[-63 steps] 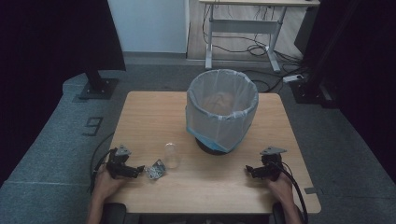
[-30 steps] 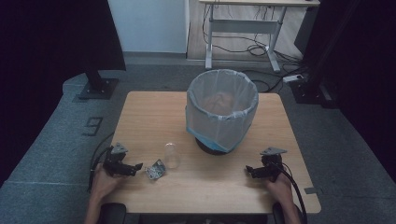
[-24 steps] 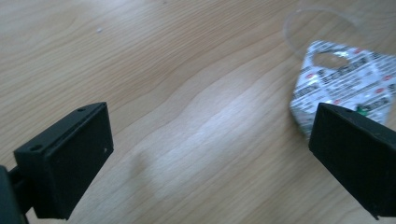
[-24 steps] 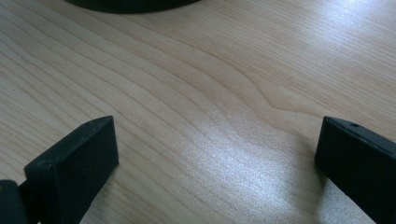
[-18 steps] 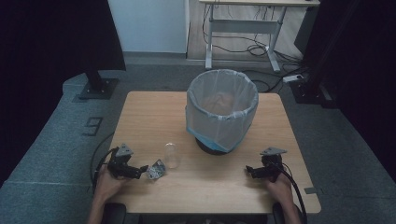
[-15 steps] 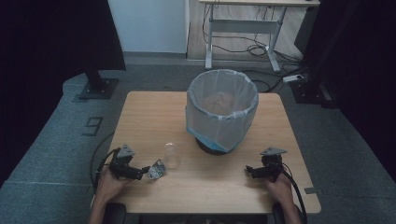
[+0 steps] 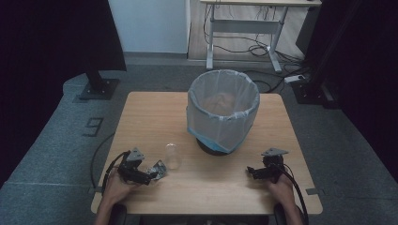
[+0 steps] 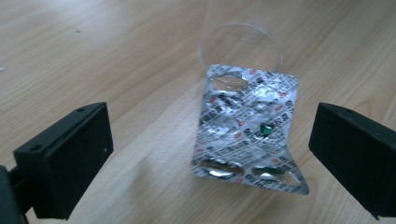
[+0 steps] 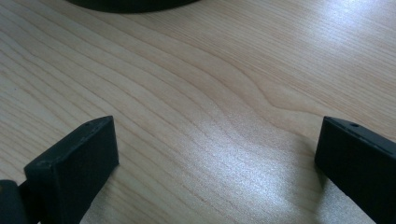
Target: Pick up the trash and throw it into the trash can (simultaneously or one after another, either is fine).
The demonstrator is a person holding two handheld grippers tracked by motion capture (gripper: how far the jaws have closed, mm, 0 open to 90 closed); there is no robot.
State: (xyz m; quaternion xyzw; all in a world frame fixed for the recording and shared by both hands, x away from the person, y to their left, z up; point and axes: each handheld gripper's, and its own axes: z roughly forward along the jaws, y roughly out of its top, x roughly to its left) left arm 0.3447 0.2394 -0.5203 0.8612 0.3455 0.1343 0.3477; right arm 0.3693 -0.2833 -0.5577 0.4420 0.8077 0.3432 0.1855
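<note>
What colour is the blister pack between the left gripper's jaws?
Silver foil with red print on the blister pack, clearest in the left gripper view.

Blister pack (image 8: 247, 130) on table (image 7: 141, 112), just before cup (image 7: 172, 155); bin (image 7: 223, 110) behind.

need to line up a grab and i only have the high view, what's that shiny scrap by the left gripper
Observer: A used foil pill pack, lying on the table between the left gripper's open jaws.
Operator: anything left in it
Observer: One green pill shows in a pocket; several other pockets are torn open.
Operator: is it touching the clear cup
Observer: In the left gripper view its far edge overlaps the clear cup's rim; I cannot tell whether they touch.
Operator: right gripper holding anything
Observer: No, the right gripper is open over bare wood.
</note>
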